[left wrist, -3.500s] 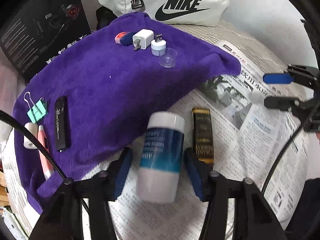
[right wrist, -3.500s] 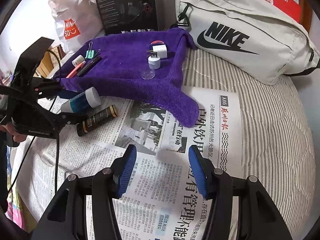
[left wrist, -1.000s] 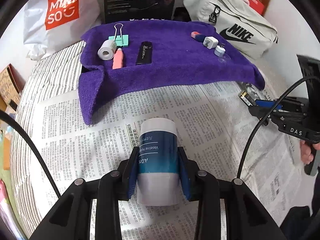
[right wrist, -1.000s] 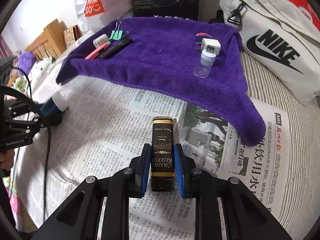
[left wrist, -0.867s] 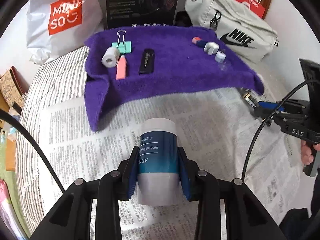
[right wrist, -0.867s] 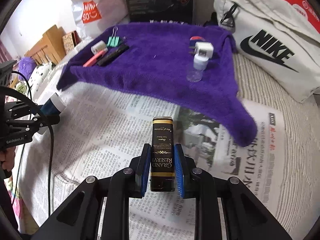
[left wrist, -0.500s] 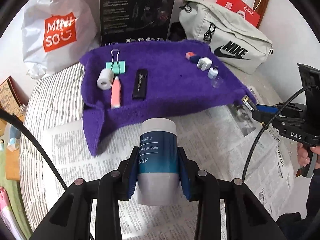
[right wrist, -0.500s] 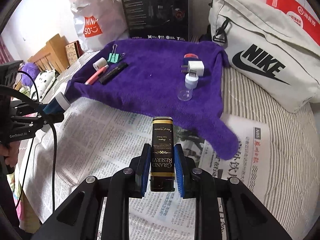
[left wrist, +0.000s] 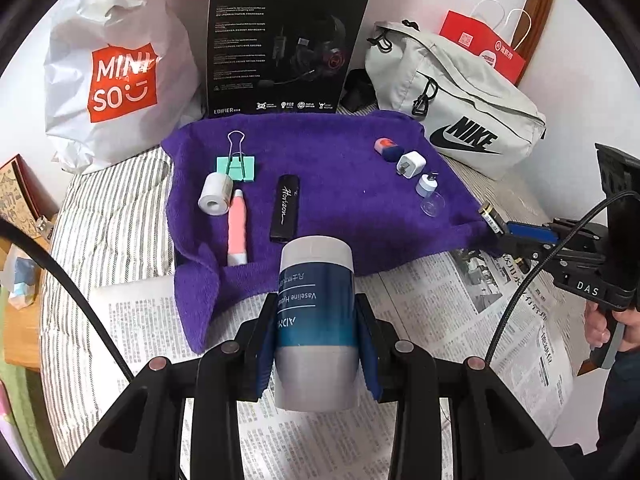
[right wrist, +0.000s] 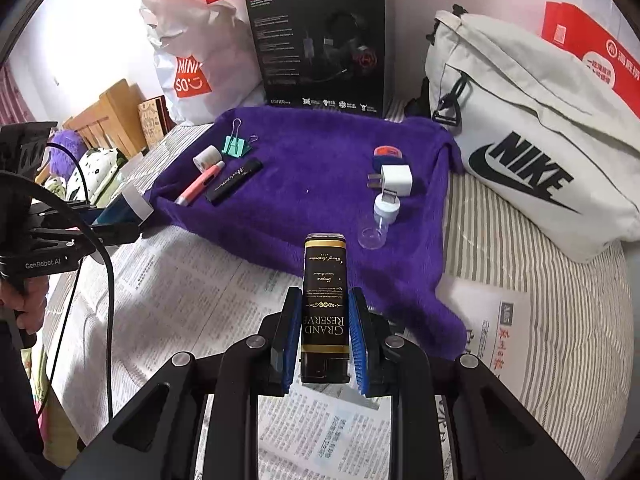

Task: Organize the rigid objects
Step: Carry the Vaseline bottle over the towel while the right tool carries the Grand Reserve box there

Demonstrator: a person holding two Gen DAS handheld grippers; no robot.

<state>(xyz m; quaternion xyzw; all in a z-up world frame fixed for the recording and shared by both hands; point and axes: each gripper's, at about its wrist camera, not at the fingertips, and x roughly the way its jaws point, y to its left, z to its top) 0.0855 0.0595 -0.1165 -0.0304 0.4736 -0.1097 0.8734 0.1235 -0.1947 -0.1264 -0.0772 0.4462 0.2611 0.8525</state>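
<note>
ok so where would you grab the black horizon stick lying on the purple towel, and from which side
Grip the slim black stick with the white Horizon script across its narrow width at mid-length, coming down from above. It lies flat on the purple towel, so only its long side edges are open to the jaws. The pink pen lies close alongside it, so keep the fingers between the two.

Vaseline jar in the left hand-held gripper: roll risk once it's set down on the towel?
Probably yes if laid on its side: the Vaseline jar is a smooth, round cylinder. Stood on its flat end it should stay, though the purple towel looks soft and rumpled, so it may wobble. The plastic looks stiff; the left hand-held gripper doesn't dent it.
</note>
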